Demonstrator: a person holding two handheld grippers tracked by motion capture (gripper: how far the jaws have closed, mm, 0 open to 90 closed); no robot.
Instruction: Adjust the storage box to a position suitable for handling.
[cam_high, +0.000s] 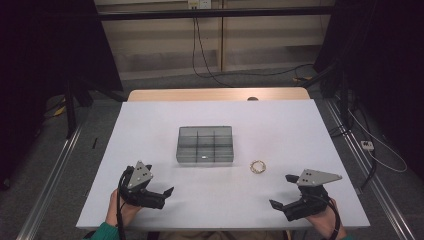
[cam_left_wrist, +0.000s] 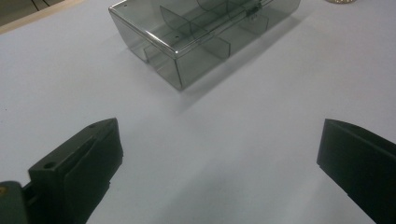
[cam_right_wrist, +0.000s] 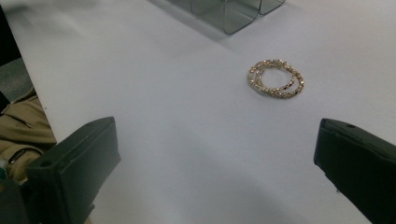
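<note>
Staging pickup: my right tongs (cam_right_wrist: 217, 163) wide, empty, aimed at gold bracelet (cam_right_wrist: 276, 78) on worktop (cam_high: 150, 130), just right of compartment box (cam_high: 205, 144). Left tongs (cam_left_wrist: 219, 163) wide, empty. Next: advance, straddle bracelet, close.

organizer box (cam_right_wrist: 224, 11) cropped by top edge, bracelet (cam_left_wrist: 340, 1) barely visible

Both hands hold their tools low and well apart, the left gripper (cam_high: 159, 194) and right gripper (cam_high: 283, 192) gaping wide, empty
</note>
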